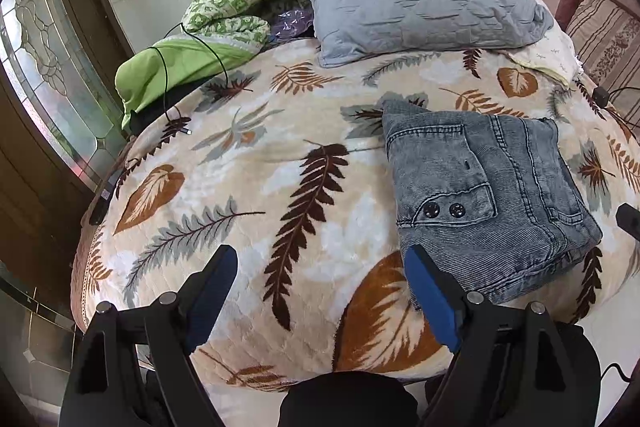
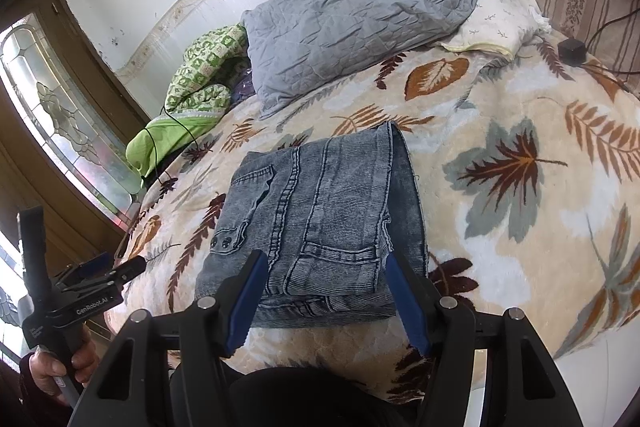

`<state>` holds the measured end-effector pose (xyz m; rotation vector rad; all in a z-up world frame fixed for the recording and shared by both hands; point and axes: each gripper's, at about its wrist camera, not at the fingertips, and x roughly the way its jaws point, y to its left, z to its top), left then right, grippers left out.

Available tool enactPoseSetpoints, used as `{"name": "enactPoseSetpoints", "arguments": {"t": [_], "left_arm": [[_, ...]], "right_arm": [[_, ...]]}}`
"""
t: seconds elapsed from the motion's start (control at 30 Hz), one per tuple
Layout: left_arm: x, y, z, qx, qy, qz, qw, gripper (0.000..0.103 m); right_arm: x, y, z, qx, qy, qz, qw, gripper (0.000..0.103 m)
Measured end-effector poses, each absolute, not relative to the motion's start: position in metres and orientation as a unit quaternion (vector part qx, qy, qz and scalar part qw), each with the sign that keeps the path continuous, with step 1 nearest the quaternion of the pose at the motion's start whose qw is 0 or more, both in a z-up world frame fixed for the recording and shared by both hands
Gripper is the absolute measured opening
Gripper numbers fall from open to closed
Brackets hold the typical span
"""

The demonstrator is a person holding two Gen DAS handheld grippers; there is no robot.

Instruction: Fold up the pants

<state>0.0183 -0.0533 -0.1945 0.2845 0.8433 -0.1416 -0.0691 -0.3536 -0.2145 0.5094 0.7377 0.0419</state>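
Leaf-patterned blanket (image 2: 500, 131) covered the whole bed, and the pants (image 2: 320, 219), grey denim, lay folded into a thick rectangle on it, long axis running from the near edge toward the grey pillow (image 2: 352, 15), pocket buttons on the left side. Right gripper (image 2: 322, 297) hung just over the near fold, jaws apart, gripping nothing (its pad tips hid a strip of denim). Left gripper (image 1: 318, 285) hovered wide open over bare blanket beside the pants (image 1: 488, 195), also empty. Its holder's hand (image 2: 60, 363) was cut off at the frame edge.
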Motion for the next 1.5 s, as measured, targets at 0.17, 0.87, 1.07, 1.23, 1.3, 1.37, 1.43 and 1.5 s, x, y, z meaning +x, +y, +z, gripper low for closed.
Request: {"name": "enactPoseSetpoints", "arguments": {"t": [0.17, 0.87, 1.07, 1.23, 1.3, 1.37, 1.43, 1.5], "left_arm": [[0.018, -0.053, -0.195, 0.139, 0.405, -0.07, 0.901, 0.086], [0.114, -0.084, -0.252, 0.098, 0.513, -0.146, 0.84, 0.086], [0.136, -0.081, -0.263, 0.053, 0.534, -0.18, 0.824, 0.086], [0.127, -0.076, -0.254, 0.039, 0.525, -0.191, 0.828, 0.086], [0.119, -0.075, -0.248, 0.046, 0.511, -0.193, 0.836, 0.086], [0.117, -0.074, -0.244, 0.057, 0.499, -0.189, 0.843, 0.086], [0.123, -0.074, -0.246, 0.056, 0.506, -0.186, 0.841, 0.086], [0.128, -0.071, -0.246, 0.038, 0.514, -0.193, 0.835, 0.086]], "right_arm": [[-0.07, -0.354, -0.213, 0.246, 0.355, 0.019, 0.902, 0.065], [0.008, -0.39, -0.253, 0.262, 0.435, 0.002, 0.862, 0.065], [0.02, -0.409, -0.279, 0.3, 0.448, -0.004, 0.842, 0.065], [0.026, -0.395, -0.283, 0.304, 0.452, 0.03, 0.838, 0.065], [0.026, -0.385, -0.277, 0.274, 0.452, 0.032, 0.848, 0.066], [0.024, -0.381, -0.27, 0.258, 0.446, 0.03, 0.856, 0.066], [0.024, -0.383, -0.265, 0.26, 0.443, 0.034, 0.857, 0.066], [0.026, -0.385, -0.263, 0.256, 0.445, 0.02, 0.858, 0.066]]}}
